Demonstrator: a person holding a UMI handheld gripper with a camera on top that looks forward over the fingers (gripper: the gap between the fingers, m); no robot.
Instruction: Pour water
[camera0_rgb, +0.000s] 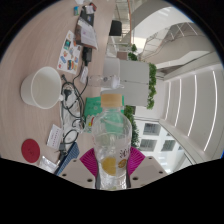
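Cluttered desk (62, 125): white bowl (42, 85), red lid (32, 150), cables (70, 98).

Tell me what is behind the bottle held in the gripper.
Behind the bottle, held between the gripper's fingers, lie black cables, a white bowl and papers on the table. Whatever sits directly behind the bottle is covered.

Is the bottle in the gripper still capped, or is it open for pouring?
Capped. The bottle, gripped between the pink pads, has its white cap on the neck. It stands upright, not tipped toward the white bowl.
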